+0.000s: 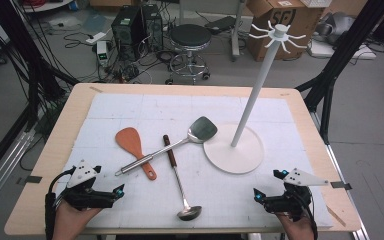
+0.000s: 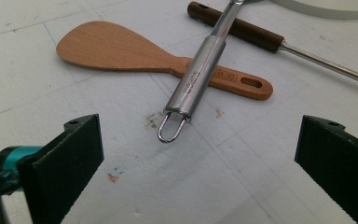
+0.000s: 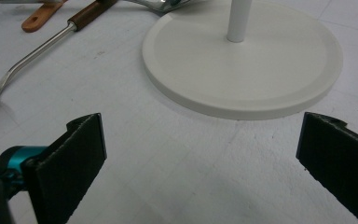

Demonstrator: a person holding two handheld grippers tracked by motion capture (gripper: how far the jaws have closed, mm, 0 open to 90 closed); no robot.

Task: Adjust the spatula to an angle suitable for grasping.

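White table mat (image 1: 130, 112), three utensils, one rack (image 1: 233, 148), left claw (image 1: 111, 191) and right claw (image 1: 266, 187) both open, empty.

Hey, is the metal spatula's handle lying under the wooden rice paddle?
No, the metal spatula has its steel handle crossing on top of the wooden rice paddle.

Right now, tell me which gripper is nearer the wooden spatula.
Left. The left gripper sits just below the wooden spatula, jaws open and empty. The right gripper is far across the table, beyond the ladle.
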